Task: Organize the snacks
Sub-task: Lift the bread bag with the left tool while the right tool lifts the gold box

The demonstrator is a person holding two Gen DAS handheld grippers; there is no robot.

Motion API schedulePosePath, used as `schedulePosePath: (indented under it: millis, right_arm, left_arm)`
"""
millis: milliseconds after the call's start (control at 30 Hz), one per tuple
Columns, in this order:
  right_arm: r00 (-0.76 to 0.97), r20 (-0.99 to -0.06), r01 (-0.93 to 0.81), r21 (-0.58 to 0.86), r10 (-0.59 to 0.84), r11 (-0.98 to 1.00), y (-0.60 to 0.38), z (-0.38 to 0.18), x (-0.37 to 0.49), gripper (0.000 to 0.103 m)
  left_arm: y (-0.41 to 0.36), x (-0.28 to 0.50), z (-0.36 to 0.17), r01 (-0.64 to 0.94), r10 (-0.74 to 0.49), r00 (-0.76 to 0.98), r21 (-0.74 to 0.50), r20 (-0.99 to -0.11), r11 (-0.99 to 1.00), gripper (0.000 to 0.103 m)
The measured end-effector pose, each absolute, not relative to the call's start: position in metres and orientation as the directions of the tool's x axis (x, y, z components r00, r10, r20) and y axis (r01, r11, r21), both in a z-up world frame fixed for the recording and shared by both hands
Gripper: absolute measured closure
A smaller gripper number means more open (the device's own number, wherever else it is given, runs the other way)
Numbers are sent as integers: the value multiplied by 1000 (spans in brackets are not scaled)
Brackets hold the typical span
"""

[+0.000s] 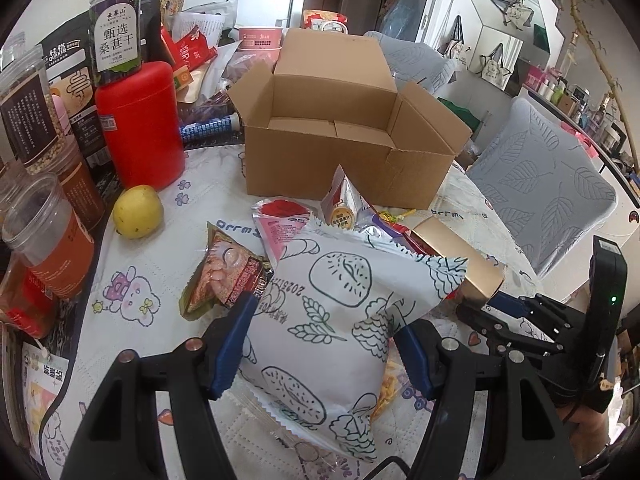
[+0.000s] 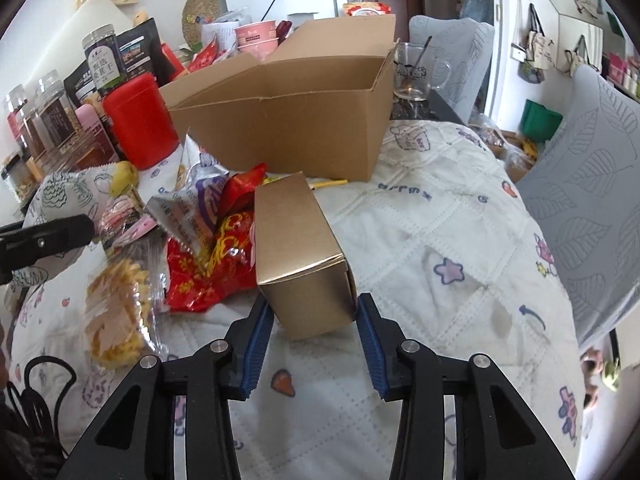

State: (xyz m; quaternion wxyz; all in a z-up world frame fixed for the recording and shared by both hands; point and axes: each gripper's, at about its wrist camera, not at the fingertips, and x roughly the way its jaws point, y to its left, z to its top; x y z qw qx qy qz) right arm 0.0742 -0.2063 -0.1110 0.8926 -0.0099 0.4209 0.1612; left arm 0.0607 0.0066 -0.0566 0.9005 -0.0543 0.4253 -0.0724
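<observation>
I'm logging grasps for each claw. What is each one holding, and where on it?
Left claw: the white doodle-print snack bag, pinched across its middle. Right claw: the gold box, its near end between the fingers; firm contact can't be told.

Left gripper (image 1: pixel 324 332), its blue-padded fingers (image 1: pixel 234 344) pressed against both sides of a white snack bag (image 1: pixel 336 320) printed with line drawings, the bag raised above the quilted tablecloth (image 1: pixel 208 184). Beyond it lie a brown snack packet (image 1: pixel 224 276), a pink pouch (image 1: pixel 280 228) and a gold box (image 1: pixel 460 264), the last gripped at its near end by the right gripper (image 1: pixel 508 312). An open cardboard box (image 1: pixel 344 128) stands behind them, with a red canister (image 1: pixel 140 124) and a yellow fruit (image 1: pixel 138 211) to its left.
</observation>
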Motion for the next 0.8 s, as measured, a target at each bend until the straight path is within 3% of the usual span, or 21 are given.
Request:
schedulePosePath:
  millis: [100,267,300,333,800]
  right_arm:
    - [590,-767,-298,84,253,951,-200,-118,73,53]
    - [625,-743,-292,63,240,954,-196,-116,81,52]
    - [628,-740,-294,61,241,954,-195,-115,83,60]
    - [628,-739,-303,57,244,951,-194,-114,84,62]
    - [681,-685,-230,138,261,963,-220,-77,48,68]
  left_arm:
    - [7,58,-56,81,-173,631,-157,-756,984,36]
    - [8,54,-52,72,-163,642,-154,-749,986,36]
    - [8,54,-52,70,-162,643,-153,-749,986,36]
    - [8,52,-51,68,-161,644,-153,-748,986,36]
    - [6,43,-34,119,-202,680,-166,-705,979,37]
